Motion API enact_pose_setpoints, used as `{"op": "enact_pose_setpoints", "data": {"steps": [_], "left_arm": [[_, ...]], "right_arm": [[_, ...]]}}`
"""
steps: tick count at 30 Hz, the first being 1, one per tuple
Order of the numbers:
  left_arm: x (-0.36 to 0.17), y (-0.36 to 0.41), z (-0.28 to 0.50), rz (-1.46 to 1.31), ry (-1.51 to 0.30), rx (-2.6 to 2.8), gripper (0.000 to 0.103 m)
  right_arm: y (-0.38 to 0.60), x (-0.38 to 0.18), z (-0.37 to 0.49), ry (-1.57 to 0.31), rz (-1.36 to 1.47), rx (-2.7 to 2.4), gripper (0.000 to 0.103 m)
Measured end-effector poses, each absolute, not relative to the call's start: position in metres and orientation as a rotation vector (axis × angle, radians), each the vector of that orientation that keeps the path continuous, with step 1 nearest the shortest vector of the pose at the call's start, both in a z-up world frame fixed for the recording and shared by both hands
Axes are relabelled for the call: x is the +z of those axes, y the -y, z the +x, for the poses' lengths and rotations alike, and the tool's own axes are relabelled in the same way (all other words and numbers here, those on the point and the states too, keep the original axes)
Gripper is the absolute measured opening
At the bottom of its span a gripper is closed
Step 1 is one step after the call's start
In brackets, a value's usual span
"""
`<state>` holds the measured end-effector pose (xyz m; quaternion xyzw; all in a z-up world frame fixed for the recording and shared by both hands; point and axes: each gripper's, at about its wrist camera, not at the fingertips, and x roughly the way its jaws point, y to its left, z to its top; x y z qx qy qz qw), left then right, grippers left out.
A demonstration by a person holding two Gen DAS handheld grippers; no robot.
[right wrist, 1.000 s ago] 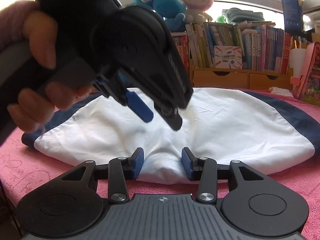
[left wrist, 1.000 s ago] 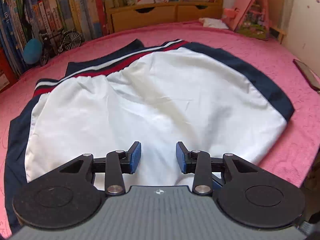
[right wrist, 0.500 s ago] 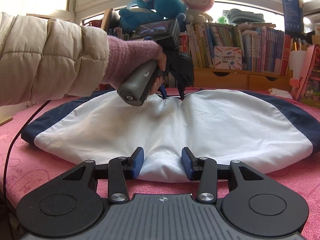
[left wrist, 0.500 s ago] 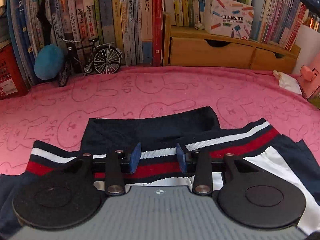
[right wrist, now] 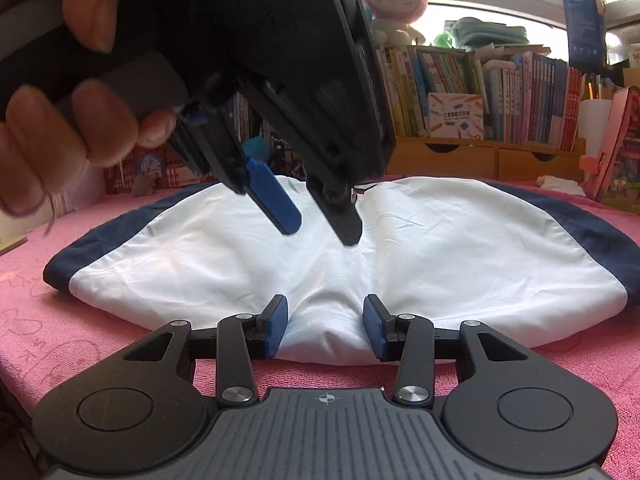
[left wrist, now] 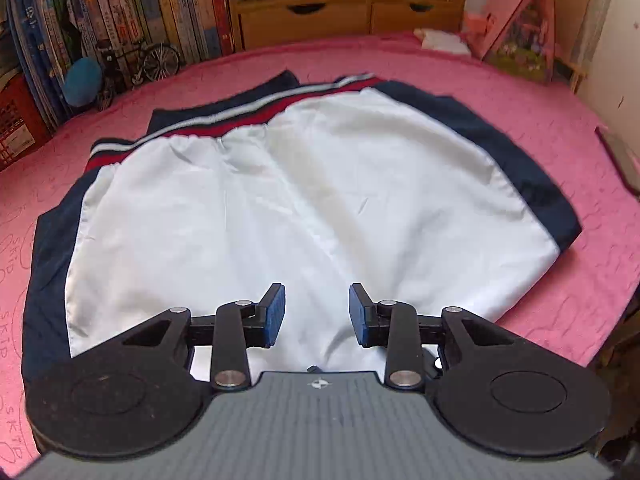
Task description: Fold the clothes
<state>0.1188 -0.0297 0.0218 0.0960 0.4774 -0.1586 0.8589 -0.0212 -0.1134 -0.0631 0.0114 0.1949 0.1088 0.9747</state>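
Observation:
White shorts (left wrist: 300,208) with navy side panels and a red, white and navy waistband (left wrist: 224,120) lie flat on the pink cloth (left wrist: 520,100). My left gripper (left wrist: 316,300) hangs tilted down over their near middle. Its jaws are closing with nothing between the blue pads, and they stand clear of the cloth. In the right wrist view a hand (right wrist: 80,128) holds that left gripper (right wrist: 320,232) above the white fabric. My right gripper (right wrist: 325,328) lies low at the near hem of the shorts (right wrist: 460,264), its pads pressed on a bunched fold of white fabric.
Bookshelves, wooden drawers (left wrist: 348,16) and a model bicycle (left wrist: 136,64) line the far side. A pink toy house (left wrist: 524,28) stands at the back right, and a dark flat phone (left wrist: 618,156) lies near the right edge. Plush toys (right wrist: 394,0) sit on top of the shelf.
Half a second ago my left gripper was over the far waistband; it has swung back to the near middle of the shorts, jaws slightly narrower. The right gripper has kept still.

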Motion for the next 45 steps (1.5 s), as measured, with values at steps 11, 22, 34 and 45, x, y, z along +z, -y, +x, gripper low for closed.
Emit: {"op": "enact_pose_setpoints", "data": {"steps": [11,22,34,45], "left_arm": [[-0.001,0.031,0.265,0.047,-0.910,-0.137,0.031],[0.023,0.010,0.220,0.006,-0.927,-0.131,0.027],[-0.005,0.052,0.180,0.223,-0.900,-0.230,0.029],[0.023,0.030,0.273,-0.022,-0.899,-0.096,0.020]], "right_arm": [[0.113,-0.061,-0.021,-0.440,0.026,0.224,0.042],[0.114,-0.063,-0.029,-0.433,0.030,0.260,0.042],[0.111,-0.064,-0.028,-0.421,0.028,0.244,0.042],[0.104,-0.067,-0.033,-0.425,0.010,0.242,0.042]]}}
